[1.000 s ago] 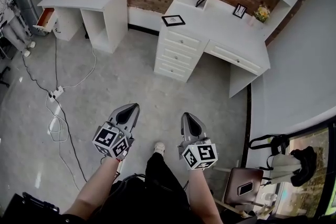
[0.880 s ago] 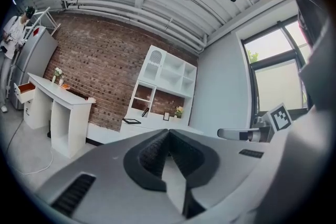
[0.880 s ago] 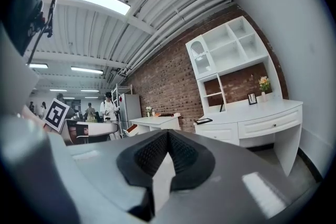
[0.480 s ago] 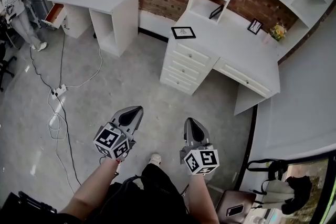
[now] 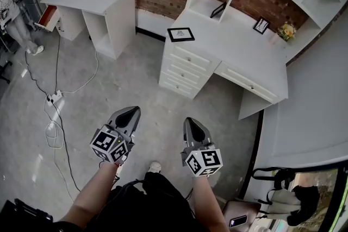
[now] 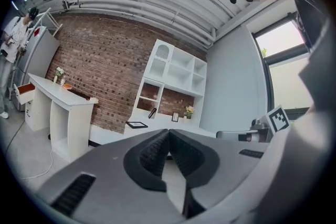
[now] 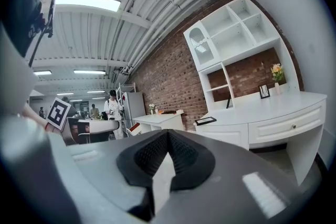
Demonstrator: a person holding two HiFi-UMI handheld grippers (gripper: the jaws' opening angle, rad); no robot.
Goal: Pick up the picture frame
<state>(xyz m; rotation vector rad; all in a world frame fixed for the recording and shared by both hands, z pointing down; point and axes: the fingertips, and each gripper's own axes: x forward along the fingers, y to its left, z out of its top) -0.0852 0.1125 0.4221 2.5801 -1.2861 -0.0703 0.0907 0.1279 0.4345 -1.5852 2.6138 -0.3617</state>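
APPROACHING THE DESK: A person holds a left hand-held gripper (image 5: 131,112) and a right hand-held gripper (image 5: 188,123) side by side above the grey floor (image 5: 125,84). Both point level toward a white corner surface (image 5: 239,60) set against a brick wall. The left hand-held gripper's jaws are pressed together with nothing between them, and the right one's are likewise closed and empty.

The black picture frame (image 5: 180,34) lies flat at the near left corner of the surface, above a stack of drawers (image 5: 182,69) and well apart from both tools. Farther back are a leaning frame (image 5: 218,10) in a shelf cubby and a small upright frame (image 5: 261,25) near a vase of flowers (image 5: 286,31). The flat one, being nearest, seems the likeliest target.

The step in hand appears to be the approach, with no grasp yet begun. The next move likely calls for closing the gap to the surface, parting one pair of jaws and bringing them in low at the frame's edge, since a flat frame offers little to pinch. Both forearms reach forward from the body, roughly parallel, with the marker cubes toward the wearer.
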